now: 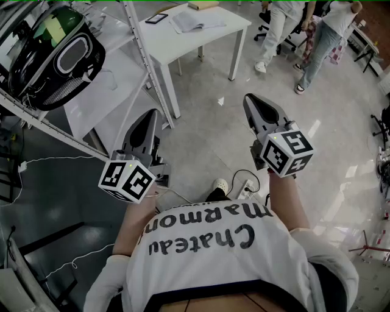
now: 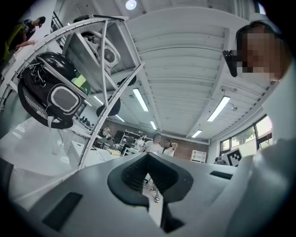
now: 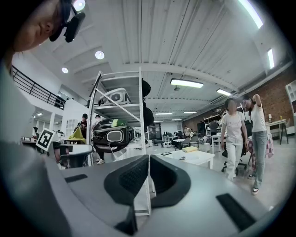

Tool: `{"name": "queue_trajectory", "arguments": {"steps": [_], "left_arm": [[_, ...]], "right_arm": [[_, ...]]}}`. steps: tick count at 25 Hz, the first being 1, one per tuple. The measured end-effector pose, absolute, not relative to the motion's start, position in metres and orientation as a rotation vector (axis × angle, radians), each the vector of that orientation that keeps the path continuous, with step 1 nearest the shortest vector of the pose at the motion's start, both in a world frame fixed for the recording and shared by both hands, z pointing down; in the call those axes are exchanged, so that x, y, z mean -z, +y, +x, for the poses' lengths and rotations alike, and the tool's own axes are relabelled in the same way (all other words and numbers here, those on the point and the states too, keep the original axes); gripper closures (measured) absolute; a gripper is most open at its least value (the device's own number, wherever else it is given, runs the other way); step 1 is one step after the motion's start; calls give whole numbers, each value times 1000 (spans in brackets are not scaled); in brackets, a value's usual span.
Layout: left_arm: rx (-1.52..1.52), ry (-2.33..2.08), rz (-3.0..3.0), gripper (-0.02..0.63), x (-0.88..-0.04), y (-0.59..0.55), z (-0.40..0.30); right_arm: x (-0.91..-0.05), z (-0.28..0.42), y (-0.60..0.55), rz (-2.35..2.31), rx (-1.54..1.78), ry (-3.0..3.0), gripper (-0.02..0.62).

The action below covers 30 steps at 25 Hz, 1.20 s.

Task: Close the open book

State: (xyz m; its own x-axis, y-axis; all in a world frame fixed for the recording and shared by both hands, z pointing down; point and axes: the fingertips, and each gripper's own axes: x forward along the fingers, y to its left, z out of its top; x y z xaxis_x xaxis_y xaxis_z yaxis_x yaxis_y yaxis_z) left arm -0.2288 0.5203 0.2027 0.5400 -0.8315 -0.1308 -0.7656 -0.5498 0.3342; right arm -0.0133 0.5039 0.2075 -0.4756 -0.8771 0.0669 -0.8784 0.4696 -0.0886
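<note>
The open book [image 1: 195, 22] lies flat on a white table [image 1: 234, 21] at the far top of the head view, well beyond both grippers. In the right gripper view the open book [image 3: 181, 158] shows small on the same table [image 3: 199, 160], right of the jaws. My left gripper [image 1: 148, 119] and my right gripper [image 1: 253, 100] hang over the floor in front of the person's body. Both are shut, with nothing between their tips. The left gripper [image 2: 148, 155] faces up past the shelf rack, and the right gripper [image 3: 149, 157] faces level toward the rack and table.
A metal shelf rack [image 1: 143, 58] holding a black and grey appliance [image 1: 58, 55] stands at the left, its post between me and the table. A phone [image 1: 156, 18] and a closed book [image 1: 203, 5] lie on the table. Two people [image 1: 323, 36] stand at far right. A power strip [image 1: 247, 187] lies on the floor.
</note>
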Motion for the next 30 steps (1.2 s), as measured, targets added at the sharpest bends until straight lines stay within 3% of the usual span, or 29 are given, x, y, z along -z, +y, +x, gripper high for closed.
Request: {"name": "queue_trajectory", "arguments": {"steps": [13, 30], "left_arm": [[405, -1369, 2520, 583, -205, 485, -224], [544, -1462, 2532, 583, -174, 312, -159]], "right_arm": [[-214, -3, 464, 1598, -183, -2676, 561], [-188, 62, 273, 1495, -171, -2820, 560]]}}
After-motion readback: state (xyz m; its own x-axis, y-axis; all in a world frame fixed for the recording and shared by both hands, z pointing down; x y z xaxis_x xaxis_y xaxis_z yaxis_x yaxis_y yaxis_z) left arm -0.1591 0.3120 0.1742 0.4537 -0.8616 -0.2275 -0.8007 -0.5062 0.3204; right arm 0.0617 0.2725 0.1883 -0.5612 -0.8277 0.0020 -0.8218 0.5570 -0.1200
